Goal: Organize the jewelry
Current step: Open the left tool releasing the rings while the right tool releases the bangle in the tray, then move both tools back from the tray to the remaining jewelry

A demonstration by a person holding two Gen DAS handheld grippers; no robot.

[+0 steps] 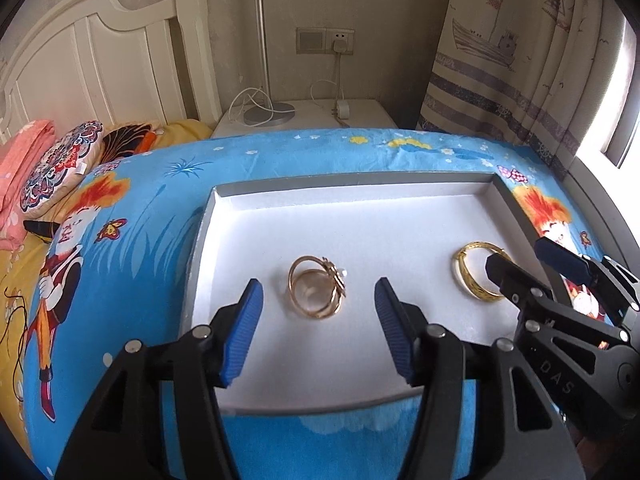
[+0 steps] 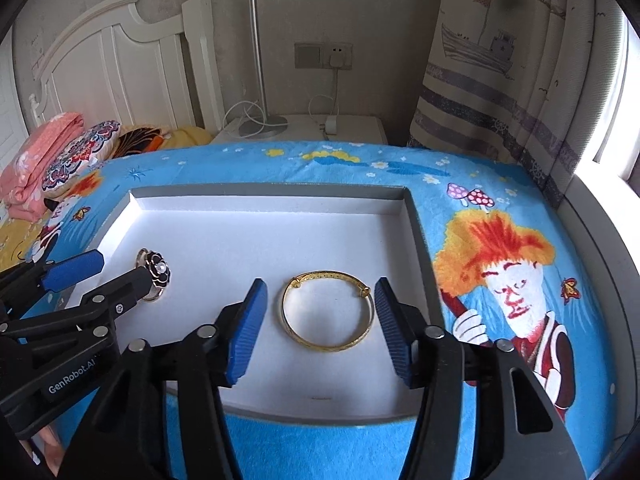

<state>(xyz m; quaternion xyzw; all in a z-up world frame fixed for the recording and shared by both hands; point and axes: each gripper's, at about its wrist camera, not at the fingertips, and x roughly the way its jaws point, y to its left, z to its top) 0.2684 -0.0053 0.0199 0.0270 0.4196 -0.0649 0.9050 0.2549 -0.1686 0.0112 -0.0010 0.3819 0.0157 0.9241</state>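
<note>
Both claws are wide open and hold nothing. The left claw frames the rose-gold ring at frame centre in the tray. The right claw frames the gold bangle. Both pieces are light, stiff and slippery, probably best pinched across the band.

Tray interior open — only wall bounds it.

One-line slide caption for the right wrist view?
Open right gripper frames a gold bangle lying in a white-lined tray, with the open left gripper beside a flower ring.
</note>
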